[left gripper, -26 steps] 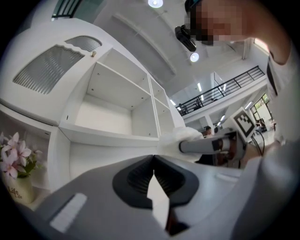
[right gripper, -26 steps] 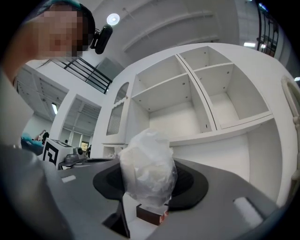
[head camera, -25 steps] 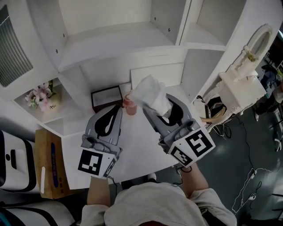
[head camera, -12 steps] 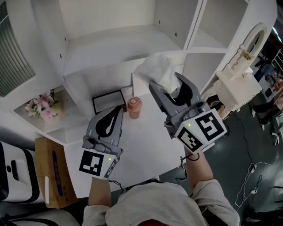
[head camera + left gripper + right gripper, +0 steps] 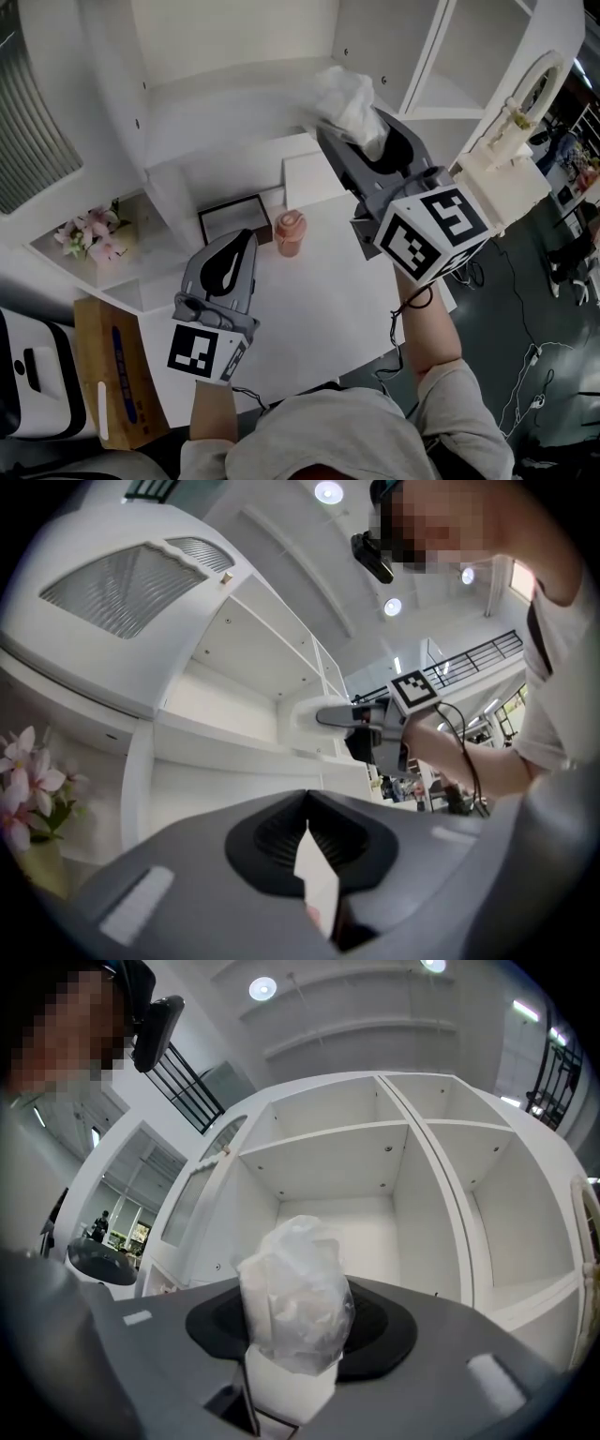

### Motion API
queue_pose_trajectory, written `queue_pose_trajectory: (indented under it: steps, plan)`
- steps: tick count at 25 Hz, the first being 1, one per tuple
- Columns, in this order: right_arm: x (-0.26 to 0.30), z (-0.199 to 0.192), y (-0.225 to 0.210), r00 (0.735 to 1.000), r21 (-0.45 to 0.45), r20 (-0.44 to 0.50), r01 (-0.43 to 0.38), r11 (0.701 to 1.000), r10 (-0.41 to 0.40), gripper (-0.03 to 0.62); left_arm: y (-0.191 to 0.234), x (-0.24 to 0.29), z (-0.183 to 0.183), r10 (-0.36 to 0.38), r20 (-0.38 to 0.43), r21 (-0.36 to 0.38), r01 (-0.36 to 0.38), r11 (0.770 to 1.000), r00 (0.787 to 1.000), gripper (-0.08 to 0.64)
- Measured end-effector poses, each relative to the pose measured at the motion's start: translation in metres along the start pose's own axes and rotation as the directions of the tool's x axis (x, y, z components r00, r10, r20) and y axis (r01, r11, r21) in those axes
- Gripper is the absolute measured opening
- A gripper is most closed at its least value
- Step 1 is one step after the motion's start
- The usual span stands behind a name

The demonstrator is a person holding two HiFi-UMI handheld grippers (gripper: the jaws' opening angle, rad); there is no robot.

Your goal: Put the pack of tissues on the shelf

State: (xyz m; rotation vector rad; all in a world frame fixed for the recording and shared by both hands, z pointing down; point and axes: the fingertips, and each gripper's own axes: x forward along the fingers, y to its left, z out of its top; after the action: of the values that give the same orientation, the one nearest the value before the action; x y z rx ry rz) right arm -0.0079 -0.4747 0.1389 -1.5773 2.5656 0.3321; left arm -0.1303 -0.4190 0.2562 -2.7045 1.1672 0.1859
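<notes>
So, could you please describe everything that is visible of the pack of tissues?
The pack of tissues is a small, soft-looking white bundle in thin, crinkled clear plastic. The fingers of the right gripper pinch its lower part, and its top sticks out beyond them. It is held in the air before an open compartment of the white shelf, not yet resting on it.
</notes>
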Motion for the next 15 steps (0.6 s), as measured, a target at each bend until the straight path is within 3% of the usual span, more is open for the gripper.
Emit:
queue_pose_trajectory:
  steps: [15]
  plan:
    - [0.038,-0.021,-0.012,0.992,0.01,-0.111,0.055,0.998,-0.053,0.232,0.02,-0.018,-0.004,0.034,-0.007,-0.017,-0.034,0.999,0.999,0.0]
